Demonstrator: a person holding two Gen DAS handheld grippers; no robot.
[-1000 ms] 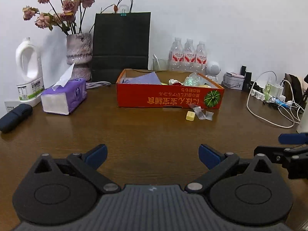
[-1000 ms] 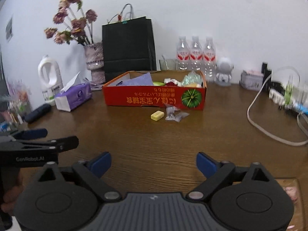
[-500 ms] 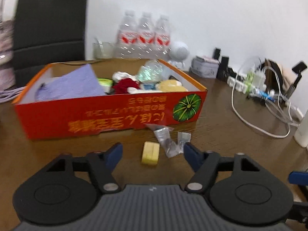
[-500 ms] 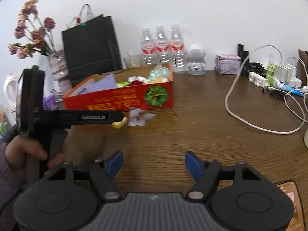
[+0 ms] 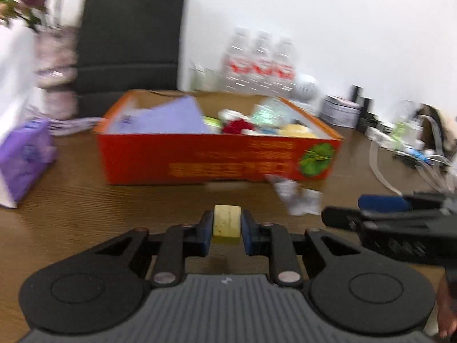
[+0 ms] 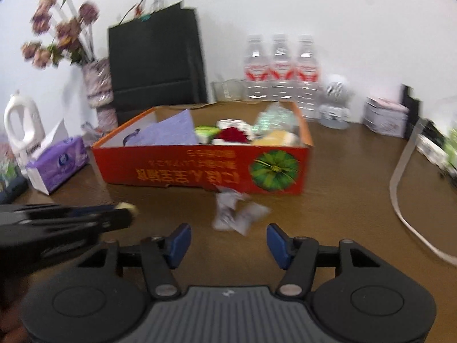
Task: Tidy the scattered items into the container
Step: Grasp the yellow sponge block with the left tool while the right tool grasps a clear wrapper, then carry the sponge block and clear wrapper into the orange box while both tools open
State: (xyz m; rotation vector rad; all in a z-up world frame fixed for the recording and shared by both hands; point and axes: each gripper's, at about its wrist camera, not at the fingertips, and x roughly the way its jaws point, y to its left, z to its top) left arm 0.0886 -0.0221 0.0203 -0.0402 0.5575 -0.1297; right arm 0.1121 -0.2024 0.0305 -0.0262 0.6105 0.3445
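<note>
Clamping a small pale-yellow block (image 5: pixel 227 224) between my blue pads, my left gripper (image 5: pixel 227 230) holds it squarely above the grained brown table (image 5: pixel 85 208), just in front of the red cardboard box (image 5: pixel 200 157). My right gripper (image 6: pixel 227 244) hangs with its jaws spread wide and holding nothing, facing the crinkled clear wrappers (image 6: pixel 237 214) that lie on the wood against the box's printed front wall. Inside the shallow rectangular box sit a lavender sheet (image 6: pixel 168 134), a red bundle and soft pale packets.
</note>
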